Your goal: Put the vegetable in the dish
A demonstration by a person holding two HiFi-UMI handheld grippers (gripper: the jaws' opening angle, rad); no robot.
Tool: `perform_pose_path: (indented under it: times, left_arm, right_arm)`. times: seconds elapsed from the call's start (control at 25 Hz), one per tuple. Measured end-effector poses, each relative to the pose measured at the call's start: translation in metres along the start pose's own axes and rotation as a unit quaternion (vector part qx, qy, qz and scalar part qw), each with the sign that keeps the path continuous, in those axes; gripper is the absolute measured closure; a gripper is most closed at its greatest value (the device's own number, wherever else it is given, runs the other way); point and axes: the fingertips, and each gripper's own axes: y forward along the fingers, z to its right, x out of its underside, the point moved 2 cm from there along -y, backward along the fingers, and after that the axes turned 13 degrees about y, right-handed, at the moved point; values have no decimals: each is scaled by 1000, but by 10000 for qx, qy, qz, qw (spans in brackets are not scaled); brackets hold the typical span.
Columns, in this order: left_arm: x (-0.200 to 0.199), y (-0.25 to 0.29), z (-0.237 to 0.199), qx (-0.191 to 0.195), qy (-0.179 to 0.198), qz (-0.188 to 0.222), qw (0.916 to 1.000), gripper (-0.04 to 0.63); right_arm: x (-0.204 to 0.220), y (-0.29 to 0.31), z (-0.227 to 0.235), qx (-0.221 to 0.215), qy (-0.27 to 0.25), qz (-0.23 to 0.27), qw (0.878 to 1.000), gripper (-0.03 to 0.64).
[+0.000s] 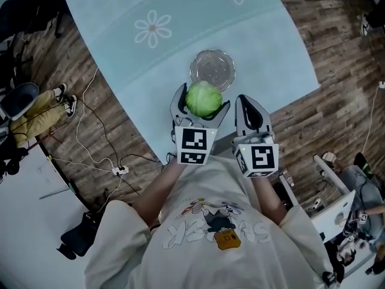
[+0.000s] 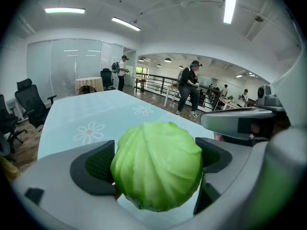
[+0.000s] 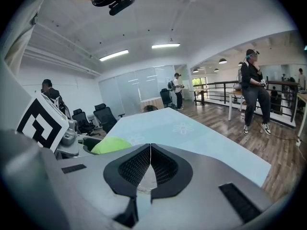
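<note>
Here, left claw (image 1: 202,105) grips cabbage (image 2: 158,164).

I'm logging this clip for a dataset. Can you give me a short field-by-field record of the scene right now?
setting: table with a light blue, flower-printed cover
vegetable: green cabbage, held off the table
dish: clear glass dish, empty, on the table just beyond the cabbage
left gripper: shut on the cabbage
right gripper: jaws together, holding nothing, beside the left gripper
task state: cabbage not yet in the dish
</note>
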Motion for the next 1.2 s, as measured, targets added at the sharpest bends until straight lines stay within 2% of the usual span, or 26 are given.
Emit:
perform_pose_path:
  times: [1.2]
  left_arm:
    - [54, 86, 4, 75, -175, -726, 9972, 64]
  right_arm:
    - [34, 35, 34, 27, 184, -301, 9994, 594]
